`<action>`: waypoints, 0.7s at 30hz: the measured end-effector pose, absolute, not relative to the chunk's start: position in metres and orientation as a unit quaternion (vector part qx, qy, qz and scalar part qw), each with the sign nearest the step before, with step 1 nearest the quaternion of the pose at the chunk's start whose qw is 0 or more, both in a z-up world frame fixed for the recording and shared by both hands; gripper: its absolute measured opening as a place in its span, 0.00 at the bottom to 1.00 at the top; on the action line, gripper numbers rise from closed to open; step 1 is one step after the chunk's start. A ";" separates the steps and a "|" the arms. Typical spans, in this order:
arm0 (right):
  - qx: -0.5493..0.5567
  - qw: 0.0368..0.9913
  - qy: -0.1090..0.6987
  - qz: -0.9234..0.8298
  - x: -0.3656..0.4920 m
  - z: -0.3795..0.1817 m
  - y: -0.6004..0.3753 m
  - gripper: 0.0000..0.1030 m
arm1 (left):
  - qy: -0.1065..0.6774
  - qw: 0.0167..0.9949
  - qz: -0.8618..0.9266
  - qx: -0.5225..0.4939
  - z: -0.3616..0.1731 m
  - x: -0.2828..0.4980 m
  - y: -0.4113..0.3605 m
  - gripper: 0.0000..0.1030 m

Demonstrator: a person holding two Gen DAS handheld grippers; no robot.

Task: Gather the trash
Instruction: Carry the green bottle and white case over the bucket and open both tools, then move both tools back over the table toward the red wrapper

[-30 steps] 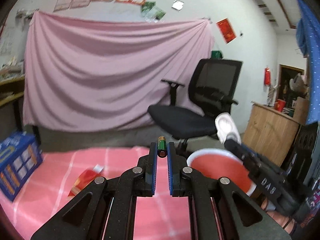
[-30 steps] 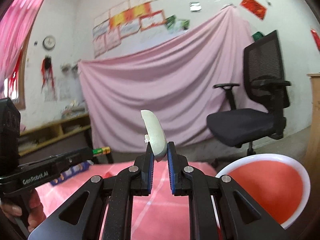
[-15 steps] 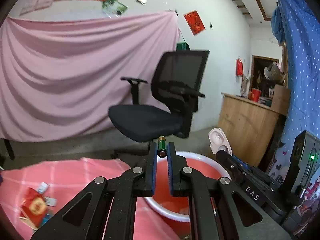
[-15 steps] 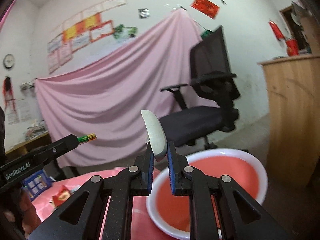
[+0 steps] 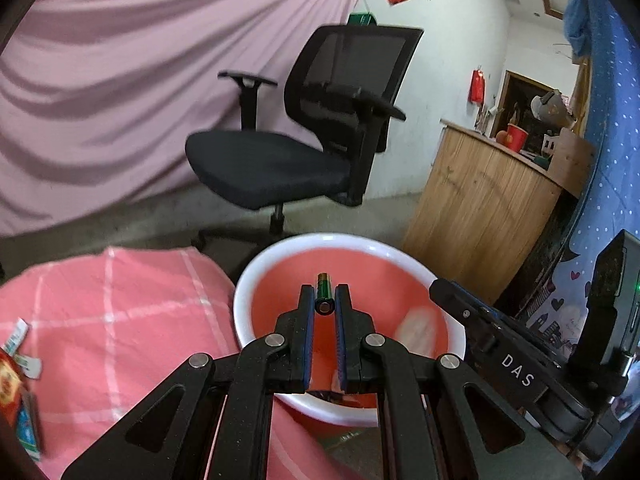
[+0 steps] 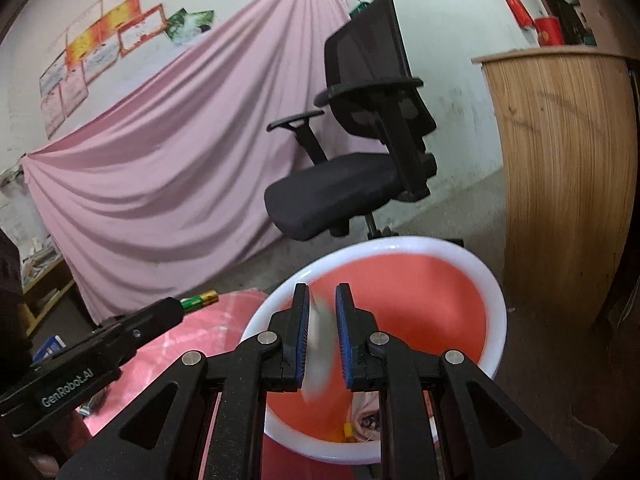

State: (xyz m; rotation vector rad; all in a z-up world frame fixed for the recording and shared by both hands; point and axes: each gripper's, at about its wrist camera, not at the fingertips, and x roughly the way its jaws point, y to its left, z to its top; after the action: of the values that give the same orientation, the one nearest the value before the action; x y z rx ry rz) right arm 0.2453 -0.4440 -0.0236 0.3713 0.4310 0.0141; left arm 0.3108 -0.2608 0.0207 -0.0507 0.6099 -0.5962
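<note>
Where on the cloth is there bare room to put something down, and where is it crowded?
The cloth is bare between the wrappers at its left edge and the basin. Crowded: that left edge, and the basin's near side, where trash lies.

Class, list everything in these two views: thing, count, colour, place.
basin: one, white rim, red inside, beside cloth
battery: one, green, in left gripper, over basin
white piece: one, blurred, between jaws of right gripper
office chair: one, black, behind basin
cloth: one, pink checked, left of basin
wrappers: several, red and white, on cloth
drape: one, pink, back wall
counter: one, wooden, right of chair
left gripper: black, shut on battery
right gripper: black, jaws parted
</note>
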 end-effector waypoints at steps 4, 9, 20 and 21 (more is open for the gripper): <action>0.185 0.957 0.222 0.006 0.249 -0.025 -0.445 0.12 | 0.322 0.899 -0.294 -0.030 0.013 0.321 -0.265 0.07; 0.188 0.955 0.230 0.000 0.252 -0.027 -0.447 0.13 | 0.351 0.890 -0.289 -0.043 0.005 0.329 -0.264 0.07; 0.186 0.959 0.214 0.003 0.250 -0.020 -0.441 0.31 | 0.332 0.908 -0.247 -0.063 0.017 0.323 -0.229 0.29; 0.185 0.960 0.212 0.002 0.249 -0.020 -0.440 0.34 | 0.325 0.912 -0.242 -0.063 0.020 0.320 -0.225 0.33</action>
State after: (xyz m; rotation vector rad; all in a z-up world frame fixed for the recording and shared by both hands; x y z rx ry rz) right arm 0.2494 -0.4400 -0.0201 0.3742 0.4303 0.0046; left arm 0.3202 -0.2250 0.0195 -0.1305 0.6691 -0.4977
